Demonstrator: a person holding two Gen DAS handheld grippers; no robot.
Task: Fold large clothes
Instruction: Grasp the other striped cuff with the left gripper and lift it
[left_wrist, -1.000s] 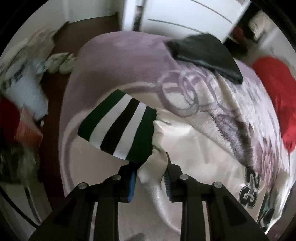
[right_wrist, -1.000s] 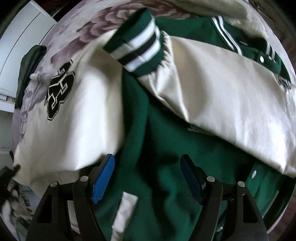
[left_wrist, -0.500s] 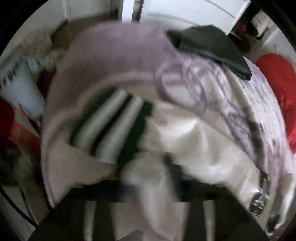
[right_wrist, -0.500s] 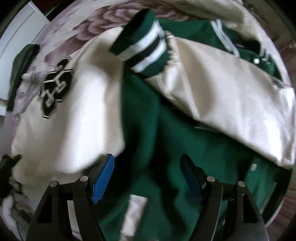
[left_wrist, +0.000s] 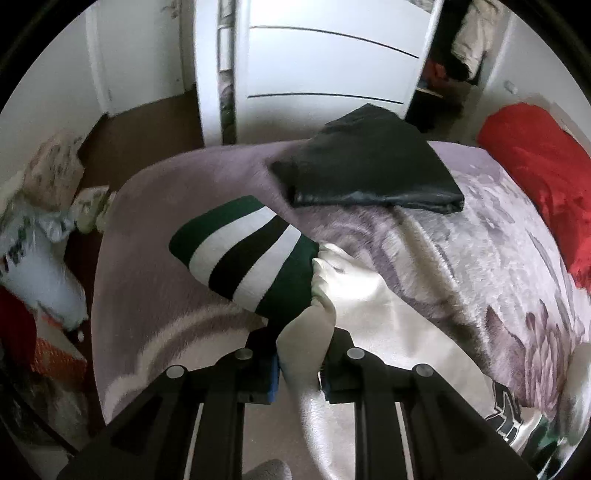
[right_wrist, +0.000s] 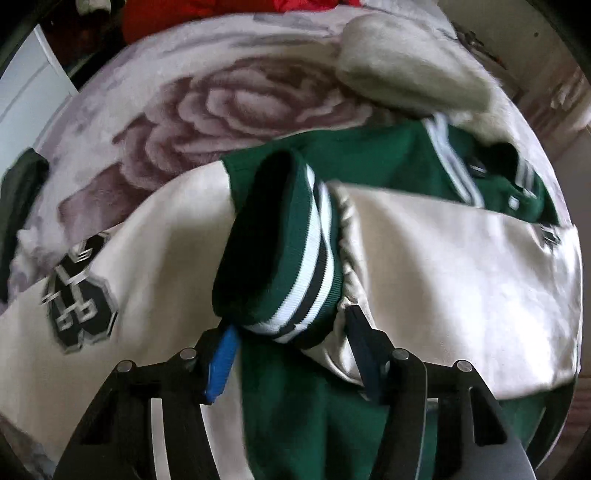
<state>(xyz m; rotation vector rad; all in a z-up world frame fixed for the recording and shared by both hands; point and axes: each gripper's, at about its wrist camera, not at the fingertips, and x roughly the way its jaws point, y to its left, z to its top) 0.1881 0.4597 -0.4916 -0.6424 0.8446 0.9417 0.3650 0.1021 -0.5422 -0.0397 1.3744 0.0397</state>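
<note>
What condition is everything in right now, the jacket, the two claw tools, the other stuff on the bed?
Left gripper: shut on the cream sleeve.
Right gripper: closing around the striped cuff, pads not yet pressing.
Jacket: spread open on the blanket, unfolded.
Black garment: folded, lying flat.
Wardrobe door: ajar.
</note>
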